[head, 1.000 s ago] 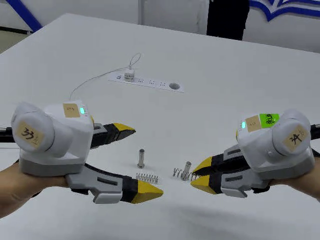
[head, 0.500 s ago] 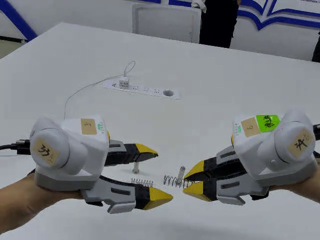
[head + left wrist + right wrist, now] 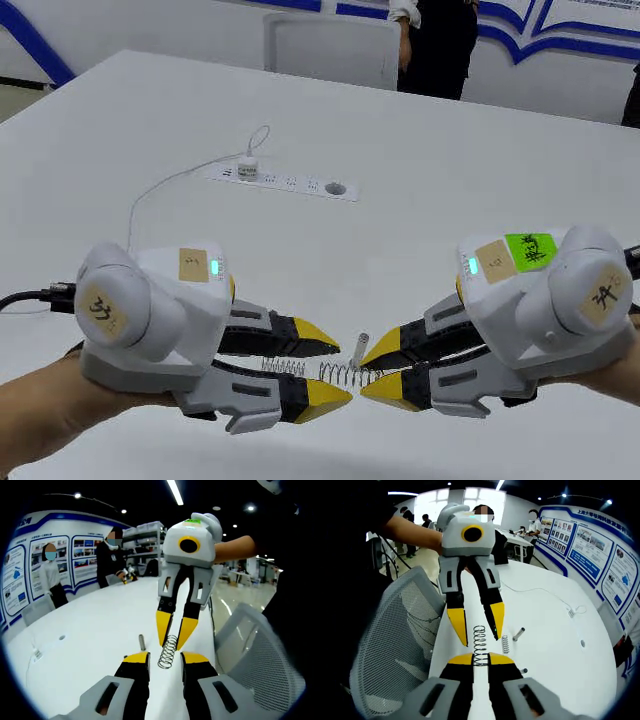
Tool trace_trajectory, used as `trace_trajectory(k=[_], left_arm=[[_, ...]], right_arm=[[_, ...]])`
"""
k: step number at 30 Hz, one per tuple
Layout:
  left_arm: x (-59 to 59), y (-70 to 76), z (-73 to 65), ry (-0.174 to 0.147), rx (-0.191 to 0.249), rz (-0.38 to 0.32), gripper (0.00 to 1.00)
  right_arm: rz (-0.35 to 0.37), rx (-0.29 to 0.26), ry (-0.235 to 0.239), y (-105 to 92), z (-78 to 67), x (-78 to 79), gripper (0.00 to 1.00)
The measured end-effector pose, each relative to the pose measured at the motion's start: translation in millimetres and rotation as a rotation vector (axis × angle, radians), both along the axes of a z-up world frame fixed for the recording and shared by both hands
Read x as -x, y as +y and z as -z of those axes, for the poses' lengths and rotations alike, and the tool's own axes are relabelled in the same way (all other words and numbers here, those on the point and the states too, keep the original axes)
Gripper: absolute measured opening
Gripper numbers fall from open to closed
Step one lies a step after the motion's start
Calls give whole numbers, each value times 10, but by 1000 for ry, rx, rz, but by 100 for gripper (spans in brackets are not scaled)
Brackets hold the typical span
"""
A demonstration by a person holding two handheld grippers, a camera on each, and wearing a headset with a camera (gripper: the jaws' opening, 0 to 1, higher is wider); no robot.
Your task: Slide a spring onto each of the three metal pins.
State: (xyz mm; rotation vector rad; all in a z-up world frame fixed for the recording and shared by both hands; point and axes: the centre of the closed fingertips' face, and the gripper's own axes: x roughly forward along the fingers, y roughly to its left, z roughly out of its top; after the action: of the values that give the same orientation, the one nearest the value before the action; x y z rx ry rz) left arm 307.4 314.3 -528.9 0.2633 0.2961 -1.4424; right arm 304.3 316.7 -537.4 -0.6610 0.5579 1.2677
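The left gripper [image 3: 344, 371] and the right gripper [image 3: 363, 376] meet tip to tip over the desk [image 3: 420, 230], close to its near edge. Between them hangs a spring [image 3: 338, 374], stretched out roughly level and clear of the desk top. The right gripper view shows its own jaws pressed in on one end of the spring, the coils sitting tight between the yellow tips. The other end reaches into the gap of the left gripper, whose jaws are spread wider than the coil; in the left gripper view the spring stands between them, and I cannot tell whether it touches either one. A second spring [image 3: 283, 366] lies on the desk by the near edge, partly hidden between the left gripper's jaws in the head view. A short metal pin [image 3: 360, 344] stands just behind the two sets of tips, a little farther from the near edge. Towards the middle of the desk lies a white power strip [image 3: 290, 183] with a small plug [image 3: 247, 168] and a thin cable [image 3: 180, 178]. A person in dark clothes [image 3: 437, 45] stands beyond the far edge.
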Motion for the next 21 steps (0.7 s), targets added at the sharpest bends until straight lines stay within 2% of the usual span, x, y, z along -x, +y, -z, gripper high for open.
trace_trajectory(k=[5,8,14,16,19,21], left_arm=[[25,-13,-5,-4,-2,16,15],[40,-17,-2,3,-3,20,15],[62,-21,9,-15,-16,36,12],[63,-19,9,-28,-20,44,11],[65,-26,1,-76,-28,61,10],[61,-26,-3,-82,-32,62,10]], right_arm=[[-8,1,-6,12,-20,13,10],[-13,6,-7,13,-20,24,10],[-21,11,-10,13,-25,37,10],[-23,9,-14,14,-37,35,10],[-33,14,-27,11,-46,27,10],[-39,18,-40,11,-49,22,10]])
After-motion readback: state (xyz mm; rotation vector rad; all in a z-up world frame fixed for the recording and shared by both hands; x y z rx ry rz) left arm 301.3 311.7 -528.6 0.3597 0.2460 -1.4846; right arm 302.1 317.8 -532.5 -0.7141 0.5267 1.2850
